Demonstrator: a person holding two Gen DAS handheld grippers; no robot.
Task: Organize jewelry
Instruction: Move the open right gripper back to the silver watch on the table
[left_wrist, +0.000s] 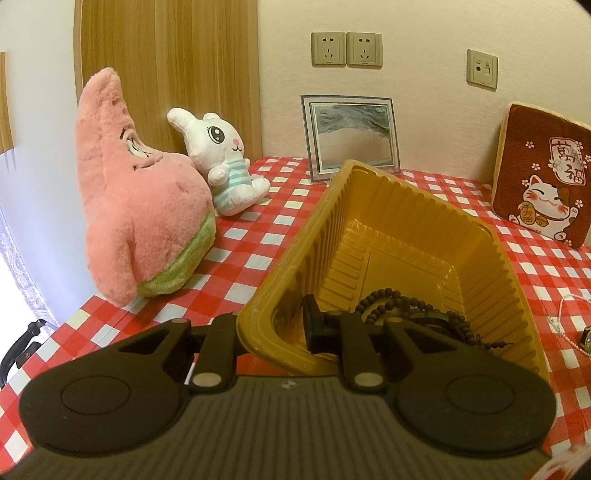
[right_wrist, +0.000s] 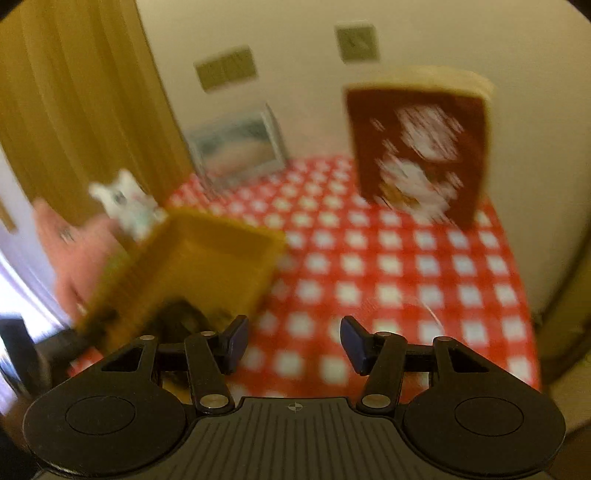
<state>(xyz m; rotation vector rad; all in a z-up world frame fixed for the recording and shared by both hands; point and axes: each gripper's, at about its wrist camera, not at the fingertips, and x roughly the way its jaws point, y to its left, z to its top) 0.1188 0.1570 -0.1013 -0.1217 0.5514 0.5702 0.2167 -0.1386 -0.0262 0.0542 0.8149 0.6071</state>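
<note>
Between the closed jaws of the left hand-held gripper (left_wrist: 280, 332) sits the near wall of a yellow plastic tray (left_wrist: 373, 206), clamped and tilted above the red-checked table (left_wrist: 258, 236). Just ahead of that gripper's fingers, a dark bead bracelet (left_wrist: 391, 306) lies in the tray's bottom, while a pale pearl strand (left_wrist: 563, 325) rests on the table off to its right. The right hand-held gripper (right_wrist: 293, 345) is open and empty, with the tray (right_wrist: 207, 258) ahead to its left.
</note>
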